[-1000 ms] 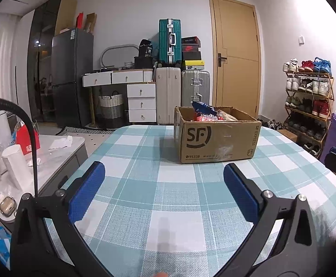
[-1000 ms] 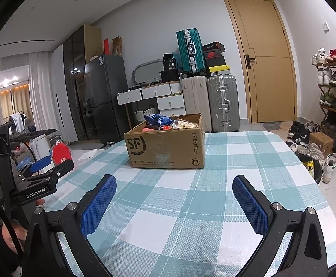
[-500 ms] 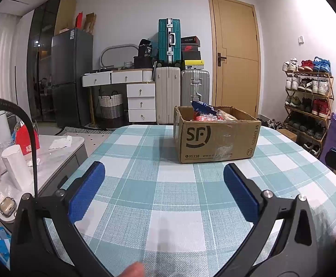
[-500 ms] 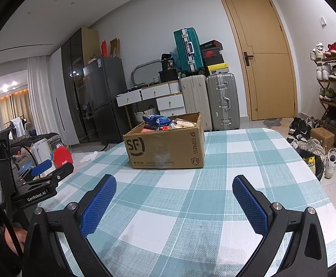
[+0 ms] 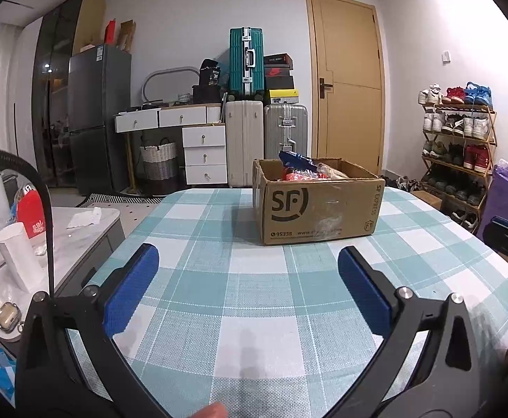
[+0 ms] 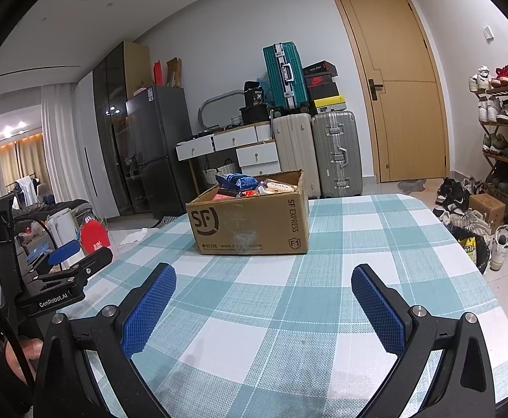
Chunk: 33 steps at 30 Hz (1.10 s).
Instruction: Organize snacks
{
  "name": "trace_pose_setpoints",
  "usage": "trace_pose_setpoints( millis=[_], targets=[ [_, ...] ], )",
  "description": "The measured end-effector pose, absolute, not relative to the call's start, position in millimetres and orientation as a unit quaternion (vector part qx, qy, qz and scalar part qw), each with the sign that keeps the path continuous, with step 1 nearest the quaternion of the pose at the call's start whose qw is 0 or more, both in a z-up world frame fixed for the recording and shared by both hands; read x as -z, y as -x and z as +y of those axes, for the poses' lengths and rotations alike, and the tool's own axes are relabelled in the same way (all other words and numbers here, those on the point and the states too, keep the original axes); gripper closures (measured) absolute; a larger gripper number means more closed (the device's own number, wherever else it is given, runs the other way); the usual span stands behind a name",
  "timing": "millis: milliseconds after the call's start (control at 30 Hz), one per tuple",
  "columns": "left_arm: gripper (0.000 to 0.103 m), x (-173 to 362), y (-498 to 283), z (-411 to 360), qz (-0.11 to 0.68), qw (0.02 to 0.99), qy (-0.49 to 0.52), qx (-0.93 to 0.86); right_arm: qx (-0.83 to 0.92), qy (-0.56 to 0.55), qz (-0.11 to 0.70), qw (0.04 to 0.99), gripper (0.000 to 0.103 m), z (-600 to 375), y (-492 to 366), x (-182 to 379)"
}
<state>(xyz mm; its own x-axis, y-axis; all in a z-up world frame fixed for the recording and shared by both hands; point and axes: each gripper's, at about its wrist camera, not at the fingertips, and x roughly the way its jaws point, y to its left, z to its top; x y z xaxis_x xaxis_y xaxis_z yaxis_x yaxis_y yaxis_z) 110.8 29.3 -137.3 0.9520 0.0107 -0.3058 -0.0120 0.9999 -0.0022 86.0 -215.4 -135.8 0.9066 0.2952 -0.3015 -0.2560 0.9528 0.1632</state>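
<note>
A brown cardboard shipping box (image 5: 318,203) printed with a dark "SF" logo stands open-topped on the surface (image 5: 254,289), which is covered by a teal-and-white checked cloth. All places below are given from this box. Inside it, rising just above the rim, lie the snacks: a dark blue packet (image 5: 295,161) toward the back left corner, a red packet (image 5: 297,176) below it, and a pale clear-wrapped packet (image 5: 332,171) to their right; the rest of the contents are hidden by the box walls.

The left gripper (image 5: 248,282) hangs over the cloth in front of the box, well short of its front wall, its two blue-padded fingers (image 5: 130,289) spread wide with nothing between them. The right gripper (image 6: 264,308) also hangs over the cloth in front of the box, on the side of its "SF EXPRESS" wall, fingers equally wide apart and empty. In the right wrist view the left gripper appears to the front left of the box, beyond the cloth's edge.

Behind the box, against the far wall, stand a white suitcase (image 5: 244,142) and a silver suitcase (image 5: 286,130), with a teal suitcase (image 5: 246,59) stacked above them.
</note>
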Motion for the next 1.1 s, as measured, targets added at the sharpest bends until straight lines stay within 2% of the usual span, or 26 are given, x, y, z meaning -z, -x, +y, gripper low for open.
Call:
trace_pose_setpoints(
  millis=[1100],
  targets=[
    [0.000,140.1,-111.2,33.3,0.154,0.988,0.001,-0.018,-0.140,-0.068,0.165,0.974,0.001,-217.6,-87.3,136.7]
  ],
)
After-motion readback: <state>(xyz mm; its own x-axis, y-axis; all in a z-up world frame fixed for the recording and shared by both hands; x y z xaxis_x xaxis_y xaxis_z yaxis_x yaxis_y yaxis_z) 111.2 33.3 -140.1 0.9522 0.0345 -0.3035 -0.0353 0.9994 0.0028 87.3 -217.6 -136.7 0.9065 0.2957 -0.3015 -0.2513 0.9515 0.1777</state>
